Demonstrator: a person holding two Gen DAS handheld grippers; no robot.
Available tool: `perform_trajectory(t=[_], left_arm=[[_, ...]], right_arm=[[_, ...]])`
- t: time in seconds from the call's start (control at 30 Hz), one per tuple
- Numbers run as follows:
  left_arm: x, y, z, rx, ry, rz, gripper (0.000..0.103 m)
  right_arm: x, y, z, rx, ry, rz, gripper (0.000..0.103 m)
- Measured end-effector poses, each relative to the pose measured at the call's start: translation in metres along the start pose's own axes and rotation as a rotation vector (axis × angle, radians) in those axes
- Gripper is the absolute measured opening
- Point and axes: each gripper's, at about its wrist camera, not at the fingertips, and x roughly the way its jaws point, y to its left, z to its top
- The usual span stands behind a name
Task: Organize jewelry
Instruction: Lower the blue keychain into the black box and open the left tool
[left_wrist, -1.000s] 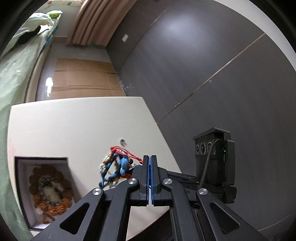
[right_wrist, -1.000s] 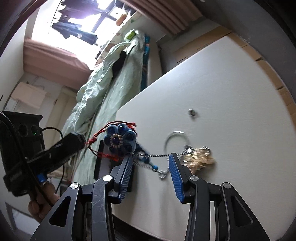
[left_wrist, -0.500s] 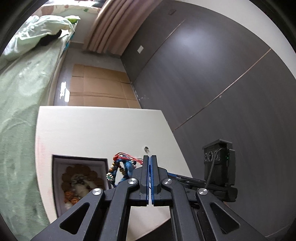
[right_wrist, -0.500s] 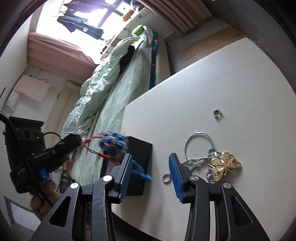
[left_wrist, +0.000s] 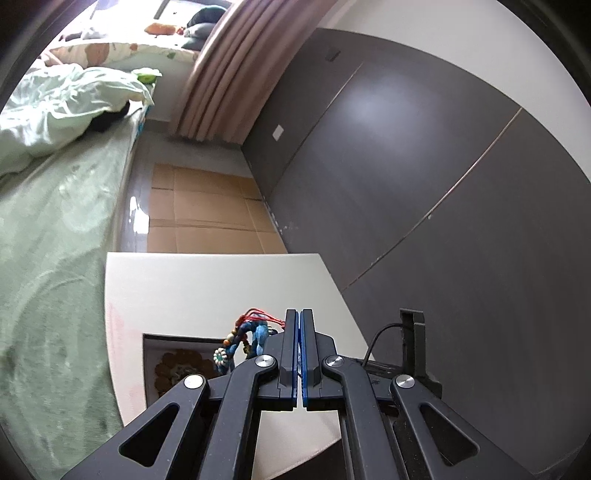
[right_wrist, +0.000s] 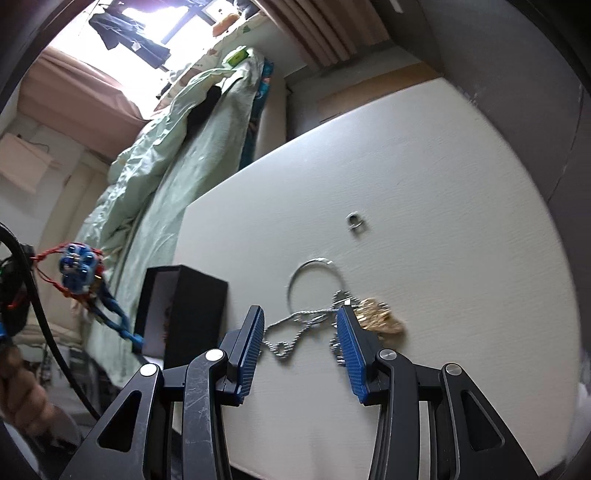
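Observation:
My left gripper is shut on the red cord of a blue beaded ornament, which dangles in the air above a black jewelry box holding brown beads. In the right wrist view the ornament hangs at far left, left of the box. My right gripper is open, low over the white table, its jaws either side of a silver chain with a ring loop and a gold butterfly charm. A small silver ring lies farther back.
A bed with green bedding runs along the table's left edge. A dark panelled wall stands on the right. Cardboard sheets cover the floor beyond the table. The right gripper's body shows at the left wrist view's lower right.
My left gripper has lifted the blue ornament off the table and carried it left, over the black box. My right gripper has stayed open and shifted slightly over the chain.

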Motion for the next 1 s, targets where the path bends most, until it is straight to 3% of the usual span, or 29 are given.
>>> perform_trajectory(t=[0.27, 0.53, 0.83, 0.9, 1.0], left_arm=[[-0.001, 0.024, -0.012, -0.046, 0.001, 0.045, 0.0], [0.005, 0.05, -0.028, -0.097, 0.025, 0.072, 0.0], [0.029, 0.079, -0.047, -0.17, 0.072, 0.092, 0.0], [0.032, 0.083, -0.05, -0.181, 0.076, 0.092, 0.0], [0.034, 0.087, -0.054, -0.188, 0.086, 0.103, 0.0]], right_arm=[[0.015, -0.004, -0.012, -0.089, 0.078, -0.154, 0.042], [0.008, -0.004, -0.007, -0.091, 0.062, -0.163, 0.042], [0.026, 0.006, 0.004, -0.151, 0.135, -0.234, 0.047], [0.027, 0.008, 0.006, -0.166, 0.151, -0.253, 0.032], [0.021, 0.007, 0.008, -0.161, 0.136, -0.248, 0.032]])
